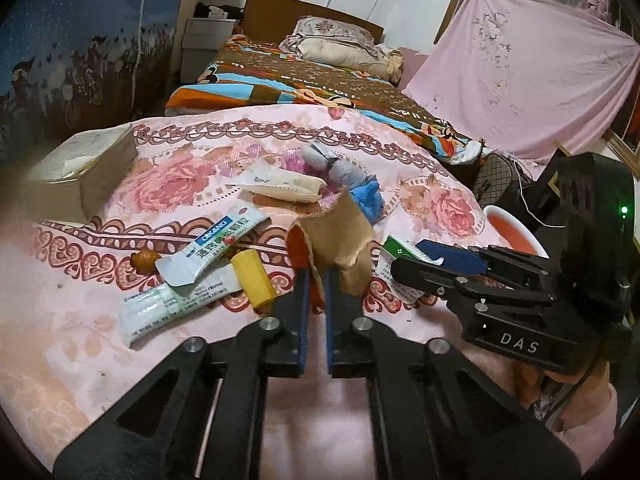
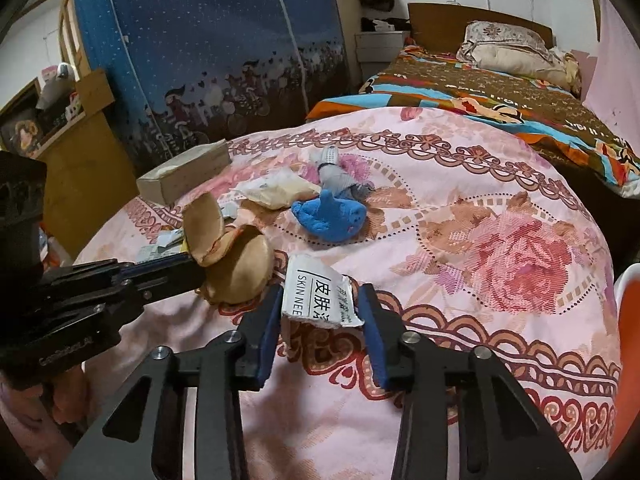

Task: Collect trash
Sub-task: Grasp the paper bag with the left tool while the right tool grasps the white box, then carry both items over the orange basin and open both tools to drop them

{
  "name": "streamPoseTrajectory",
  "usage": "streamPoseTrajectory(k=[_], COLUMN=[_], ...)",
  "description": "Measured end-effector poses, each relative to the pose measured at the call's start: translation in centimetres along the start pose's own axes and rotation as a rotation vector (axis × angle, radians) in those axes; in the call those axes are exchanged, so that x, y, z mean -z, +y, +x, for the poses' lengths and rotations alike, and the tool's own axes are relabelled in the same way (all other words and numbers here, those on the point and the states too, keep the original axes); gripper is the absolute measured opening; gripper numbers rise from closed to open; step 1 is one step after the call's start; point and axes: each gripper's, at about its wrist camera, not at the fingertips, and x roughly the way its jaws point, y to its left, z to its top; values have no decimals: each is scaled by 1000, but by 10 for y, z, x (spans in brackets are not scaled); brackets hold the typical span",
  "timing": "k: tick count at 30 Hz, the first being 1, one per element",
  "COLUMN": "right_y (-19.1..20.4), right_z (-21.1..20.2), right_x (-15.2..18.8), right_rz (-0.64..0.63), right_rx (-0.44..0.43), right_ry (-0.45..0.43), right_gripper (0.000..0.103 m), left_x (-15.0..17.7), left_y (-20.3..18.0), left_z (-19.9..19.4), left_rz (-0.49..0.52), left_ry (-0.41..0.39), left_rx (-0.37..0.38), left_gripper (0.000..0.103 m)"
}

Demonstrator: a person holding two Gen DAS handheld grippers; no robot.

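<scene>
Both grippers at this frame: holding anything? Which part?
Left gripper is shut on the brown paper scrap, pinched at its lower edge. Right gripper is clamped on the torn white box piece, fingers on its two side edges.

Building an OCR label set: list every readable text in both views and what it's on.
"OKANG": blue band of the silver sachet; the Chinese line under it is blurred.
"DAS": right gripper's black body.
"SKIN NEE", cut off, beside "皮肤": torn white packet between the right gripper's pads.
White-green sachet small print: unreadable.
</scene>
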Motion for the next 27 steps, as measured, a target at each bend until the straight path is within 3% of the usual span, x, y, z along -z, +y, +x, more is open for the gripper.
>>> streamPoseTrajectory(k=[7, 15, 22, 27], right_y=[2, -7, -17, -16], right_z=[-3, -24, -71, -107], right_x=[0, 2, 9, 14], right_rz=[-15, 20, 64, 30], right_rx=[-9, -12, 10, 103], right_ry=[-11, -116, -351, -527], right_gripper=[26, 22, 22, 22], left_x=[-1, -2, -9, -18], left_y=[-4, -10, -34, -63], left_z=[-3, -15, -28, -36], left_rz=[11, 7, 32, 78], left_ry=[-22, -88, -188, -276], left_rx=[-9, -22, 1, 30], left_gripper=[0, 0, 0, 0])
